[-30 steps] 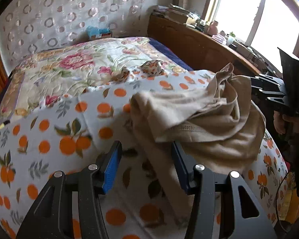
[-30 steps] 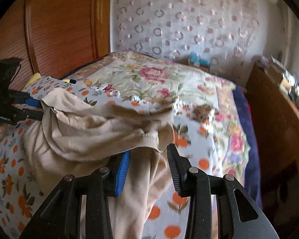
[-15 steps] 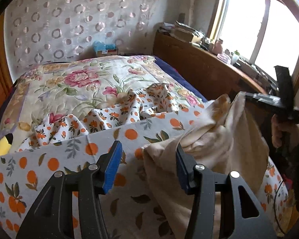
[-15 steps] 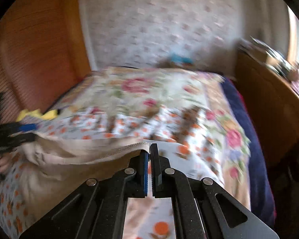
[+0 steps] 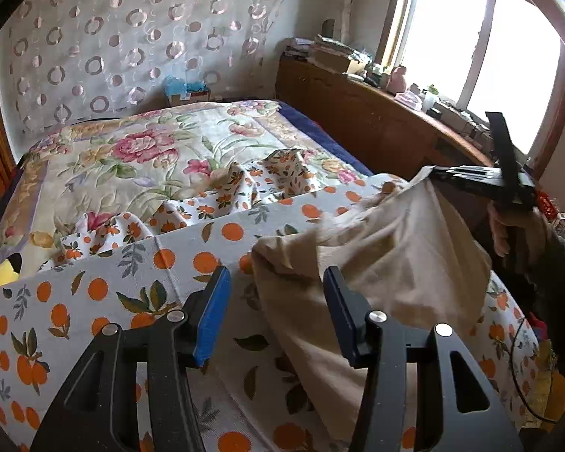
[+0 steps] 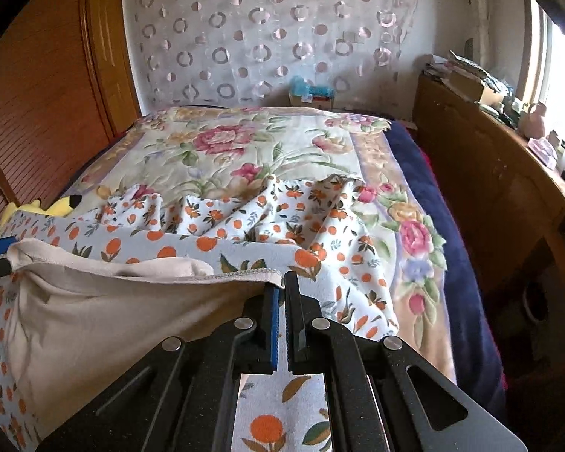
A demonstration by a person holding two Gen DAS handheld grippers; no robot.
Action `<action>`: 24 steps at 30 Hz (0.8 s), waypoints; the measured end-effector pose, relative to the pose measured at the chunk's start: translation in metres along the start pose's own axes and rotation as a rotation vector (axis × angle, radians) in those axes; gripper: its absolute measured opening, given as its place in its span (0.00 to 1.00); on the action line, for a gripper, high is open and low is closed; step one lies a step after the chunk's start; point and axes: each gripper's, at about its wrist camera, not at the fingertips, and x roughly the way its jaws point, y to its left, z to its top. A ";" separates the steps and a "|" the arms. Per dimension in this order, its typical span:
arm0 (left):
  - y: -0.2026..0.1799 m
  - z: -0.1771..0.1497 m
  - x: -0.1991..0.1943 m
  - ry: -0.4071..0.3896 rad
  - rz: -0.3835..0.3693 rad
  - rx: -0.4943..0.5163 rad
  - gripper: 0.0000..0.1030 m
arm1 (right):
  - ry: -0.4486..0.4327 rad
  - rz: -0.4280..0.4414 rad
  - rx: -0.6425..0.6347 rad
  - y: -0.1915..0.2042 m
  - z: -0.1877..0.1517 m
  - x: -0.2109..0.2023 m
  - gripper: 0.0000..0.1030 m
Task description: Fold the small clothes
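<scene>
The right gripper (image 6: 281, 290) is clamped on the hem of the beige garment (image 5: 388, 263), which lies on the orange-print sheet (image 5: 132, 282) near the bed's front edge. The left gripper (image 5: 275, 301) stands apart and empty beside the cloth; it should pinch the opposite hem corner so the edge pulls taut before folding.

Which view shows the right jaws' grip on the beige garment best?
Right wrist: the right gripper is shut on the beige garment at its stitched hem, close up. Left wrist shows that gripper far off, side-on, cloth hanging from it.

Blown-out window (image 5: 482, 60) glare; perhaps slight blur
</scene>
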 end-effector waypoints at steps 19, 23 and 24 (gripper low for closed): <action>0.034 0.039 0.071 0.055 0.088 -0.038 0.21 | -0.022 -0.003 0.007 0.003 -0.020 -0.035 0.38; 0.040 0.036 0.062 0.040 0.106 -0.049 0.21 | -0.013 0.035 -0.006 0.008 -0.038 -0.048 0.45; 0.040 0.035 0.059 0.037 0.113 -0.049 0.21 | -0.011 0.041 -0.007 0.009 -0.044 -0.051 0.45</action>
